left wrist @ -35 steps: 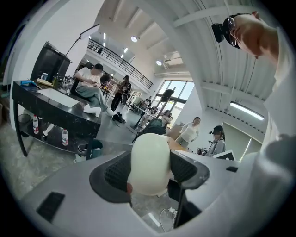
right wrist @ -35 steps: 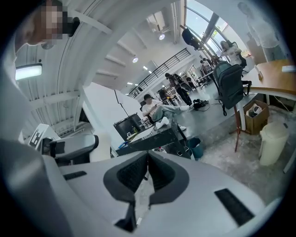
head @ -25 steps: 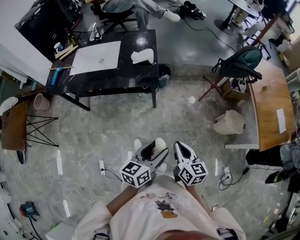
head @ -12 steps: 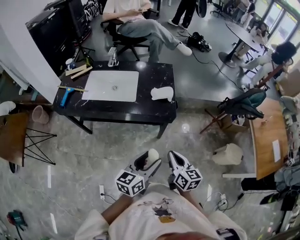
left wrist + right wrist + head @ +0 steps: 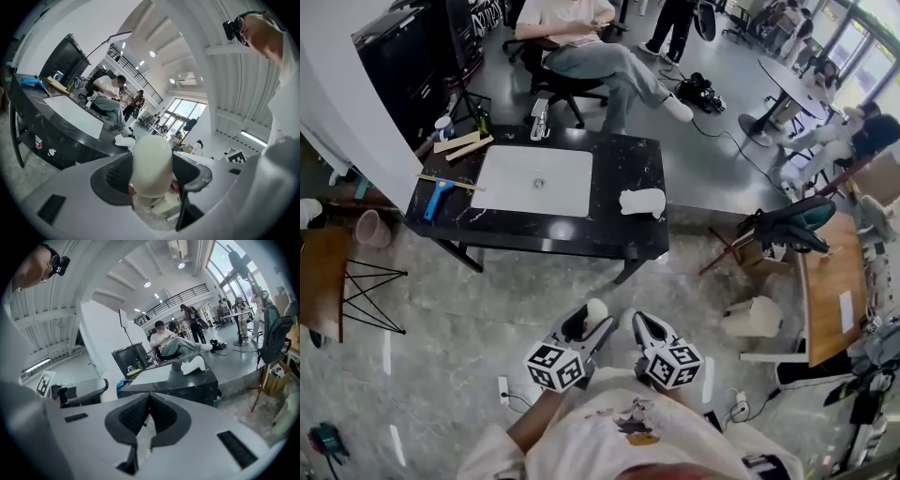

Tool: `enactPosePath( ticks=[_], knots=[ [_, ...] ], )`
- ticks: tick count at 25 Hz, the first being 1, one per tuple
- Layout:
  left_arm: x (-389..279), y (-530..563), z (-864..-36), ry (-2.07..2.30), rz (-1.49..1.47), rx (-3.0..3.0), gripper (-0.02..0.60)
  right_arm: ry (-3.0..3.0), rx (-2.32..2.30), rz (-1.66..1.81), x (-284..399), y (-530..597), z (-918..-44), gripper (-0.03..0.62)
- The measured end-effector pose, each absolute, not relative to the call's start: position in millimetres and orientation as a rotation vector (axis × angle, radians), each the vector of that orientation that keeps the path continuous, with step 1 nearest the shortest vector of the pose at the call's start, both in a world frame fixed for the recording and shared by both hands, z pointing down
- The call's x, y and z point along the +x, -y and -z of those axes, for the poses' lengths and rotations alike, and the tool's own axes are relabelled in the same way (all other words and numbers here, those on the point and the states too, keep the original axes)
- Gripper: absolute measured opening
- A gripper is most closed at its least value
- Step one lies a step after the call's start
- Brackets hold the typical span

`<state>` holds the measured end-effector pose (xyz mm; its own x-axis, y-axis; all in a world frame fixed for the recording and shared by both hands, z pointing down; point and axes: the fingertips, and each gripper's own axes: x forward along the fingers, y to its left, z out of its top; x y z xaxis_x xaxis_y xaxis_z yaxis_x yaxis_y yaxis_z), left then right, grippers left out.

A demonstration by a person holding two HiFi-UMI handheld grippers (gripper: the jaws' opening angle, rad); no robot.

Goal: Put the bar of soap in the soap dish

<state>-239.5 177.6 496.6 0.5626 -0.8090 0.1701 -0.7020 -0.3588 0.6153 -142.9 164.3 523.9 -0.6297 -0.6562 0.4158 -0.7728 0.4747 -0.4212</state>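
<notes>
My left gripper (image 5: 587, 324) is shut on a cream oval bar of soap (image 5: 596, 308), held low in front of the person's body. In the left gripper view the soap (image 5: 151, 165) stands upright between the dark pads. My right gripper (image 5: 639, 324) hangs beside it, shut with nothing in it; its pads (image 5: 140, 416) meet. A white soap dish (image 5: 642, 202) lies on the right end of the black table (image 5: 628, 159), well ahead of both grippers. The dish also shows small in the left gripper view (image 5: 124, 140) and the right gripper view (image 5: 194, 365).
A white sink basin (image 5: 534, 181) with a faucet (image 5: 539, 120) is set in the table; a blue tool (image 5: 438, 192) lies at its left end. A person sits on a chair (image 5: 581, 52) behind. A white bin (image 5: 752, 319), a wooden table (image 5: 830, 281) and a backpack (image 5: 787, 225) stand right.
The black table and soap dish have come closer and lower in the head view as the person walks toward them. Both grippers keep their hold and pose.
</notes>
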Motion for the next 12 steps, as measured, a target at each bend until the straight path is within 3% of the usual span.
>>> enactPosePath(
  ticks=[12],
  knots=[
    [-256.1, -146.9, -480.4, 1.309, 0.316, 2.104, 0.275, 2.674, 1.108, -0.746, -169.9, -108.0, -501.7, 0.006]
  ],
)
